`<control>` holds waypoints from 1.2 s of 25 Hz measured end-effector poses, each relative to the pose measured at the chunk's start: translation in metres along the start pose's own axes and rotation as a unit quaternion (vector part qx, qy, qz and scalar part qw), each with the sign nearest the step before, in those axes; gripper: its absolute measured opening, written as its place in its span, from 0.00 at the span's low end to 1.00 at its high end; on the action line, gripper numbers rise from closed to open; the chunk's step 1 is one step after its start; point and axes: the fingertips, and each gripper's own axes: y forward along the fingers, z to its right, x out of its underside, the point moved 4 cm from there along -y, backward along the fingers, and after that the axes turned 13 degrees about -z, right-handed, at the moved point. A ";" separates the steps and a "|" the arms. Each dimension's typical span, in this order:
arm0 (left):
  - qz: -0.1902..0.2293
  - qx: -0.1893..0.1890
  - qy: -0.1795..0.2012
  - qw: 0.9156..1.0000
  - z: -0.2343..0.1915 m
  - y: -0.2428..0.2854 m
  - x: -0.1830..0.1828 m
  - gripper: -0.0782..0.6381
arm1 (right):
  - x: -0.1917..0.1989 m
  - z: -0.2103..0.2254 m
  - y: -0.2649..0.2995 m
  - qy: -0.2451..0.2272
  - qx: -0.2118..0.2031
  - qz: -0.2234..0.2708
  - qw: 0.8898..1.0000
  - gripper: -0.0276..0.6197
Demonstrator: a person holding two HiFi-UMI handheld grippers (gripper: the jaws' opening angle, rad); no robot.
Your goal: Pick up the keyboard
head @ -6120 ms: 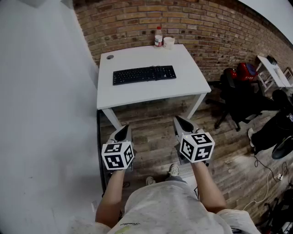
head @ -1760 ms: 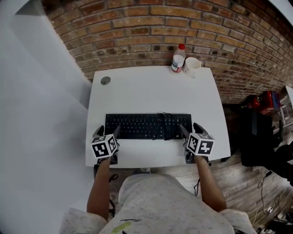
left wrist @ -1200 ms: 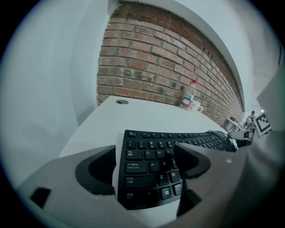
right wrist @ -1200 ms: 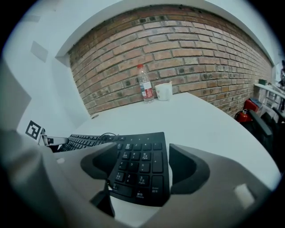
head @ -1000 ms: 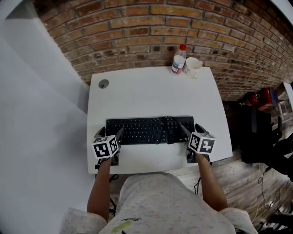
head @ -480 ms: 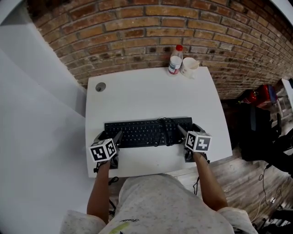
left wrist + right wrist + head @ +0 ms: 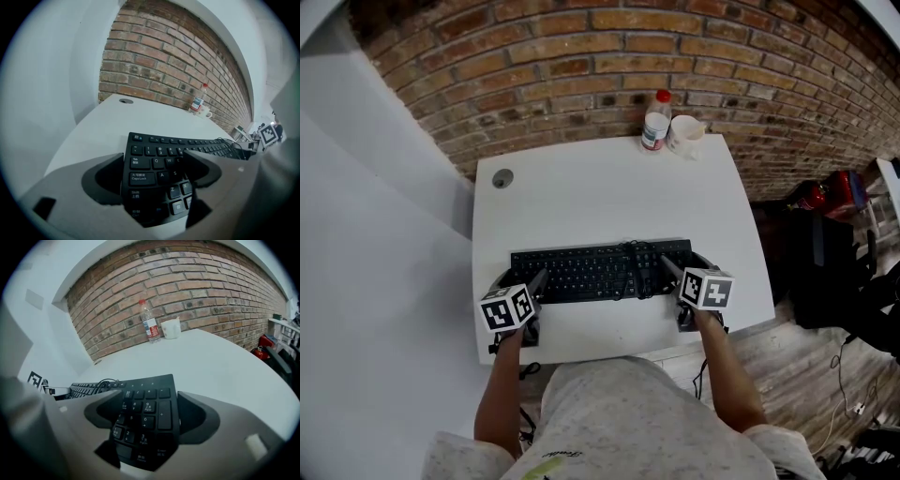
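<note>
A black keyboard [image 7: 600, 270] lies flat near the front edge of the white table [image 7: 581, 197], with a dark cable looped over its right part. My left gripper [image 7: 520, 277] is open at its left end: one jaw just outside the edge, the other over the keys. In the left gripper view the keyboard [image 7: 159, 159] runs between those jaws. My right gripper [image 7: 686, 262] is open at the right end, and in the right gripper view the number pad [image 7: 145, 413] sits between its jaws. Neither pair is pressed onto the keyboard.
A plastic bottle [image 7: 654, 122] and a white mug [image 7: 684, 136] stand at the table's back edge against the brick wall. A round cable hole [image 7: 502, 178] is at the back left. A white wall runs along the left; dark chairs and a red object [image 7: 830, 192] stand to the right.
I have walked up to the table, and both grippers now sit open at the keyboard's ends. Over the last second they barely move; the keyboard stays put.
</note>
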 end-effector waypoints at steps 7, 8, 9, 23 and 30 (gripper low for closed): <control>0.010 -0.004 -0.003 1.000 0.001 -0.002 0.002 0.66 | 0.000 0.001 -0.001 -0.004 0.001 0.003 1.000 0.62; 0.012 -0.004 -0.004 1.000 0.001 -0.002 0.002 0.66 | 0.000 0.001 -0.001 -0.005 0.002 0.004 1.000 0.62; 0.013 -0.005 -0.006 1.000 0.002 -0.003 0.003 0.66 | 0.000 0.001 -0.001 -0.007 0.003 0.003 1.000 0.62; 0.053 -0.013 -0.004 0.998 0.011 -0.037 0.004 0.66 | -0.004 -0.012 -0.027 -0.023 -0.007 0.028 0.999 0.62; 0.106 -0.020 0.014 0.994 0.025 -0.071 -0.021 0.65 | -0.025 -0.022 -0.054 -0.031 -0.023 0.073 0.997 0.62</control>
